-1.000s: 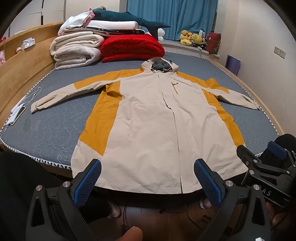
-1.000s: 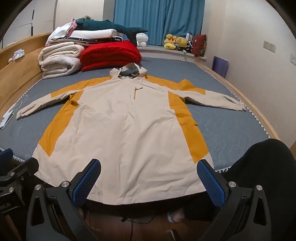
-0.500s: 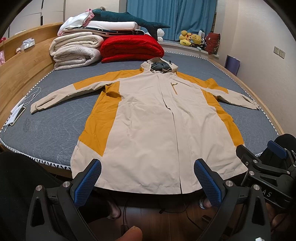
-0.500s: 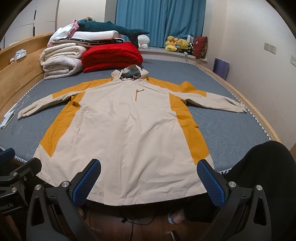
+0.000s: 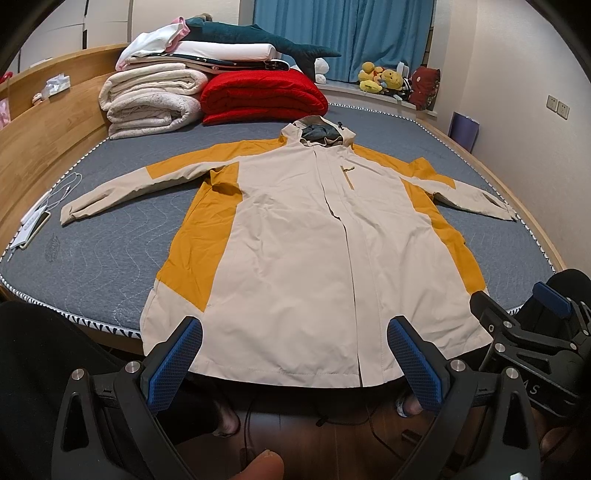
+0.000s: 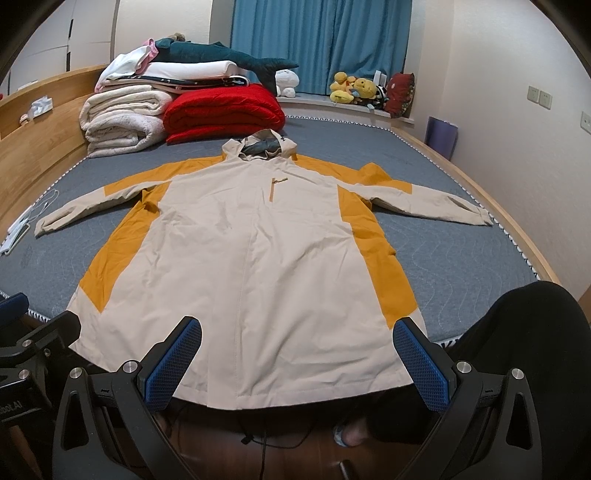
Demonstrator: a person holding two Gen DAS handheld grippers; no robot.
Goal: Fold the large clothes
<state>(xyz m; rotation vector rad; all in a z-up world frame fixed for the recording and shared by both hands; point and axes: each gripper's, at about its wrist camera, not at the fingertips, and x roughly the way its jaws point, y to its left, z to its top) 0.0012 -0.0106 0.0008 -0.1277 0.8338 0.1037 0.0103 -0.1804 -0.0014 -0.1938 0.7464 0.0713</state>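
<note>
A long beige and mustard hooded jacket [image 5: 310,251] lies flat, front up, on the grey mattress [image 5: 92,251], sleeves spread to both sides and hem hanging over the near edge. It also shows in the right wrist view [image 6: 251,258]. My left gripper [image 5: 295,362] is open and empty, held just before the hem near its middle. My right gripper [image 6: 297,363] is open and empty, also just before the hem; it shows at the right edge of the left wrist view [image 5: 532,332].
Folded white blankets [image 5: 151,99], a red quilt [image 5: 262,96] and a plush shark [image 5: 258,35] are stacked at the bed's far end. A phone and cable [image 5: 35,221] lie at the left mattress edge. A wooden frame [image 5: 44,140] rims the bed. Plush toys [image 5: 384,79] sit by the curtain.
Both grippers have drifted very slightly; the view of the jacket has barely shifted. Both stay open and the jacket has not moved.
</note>
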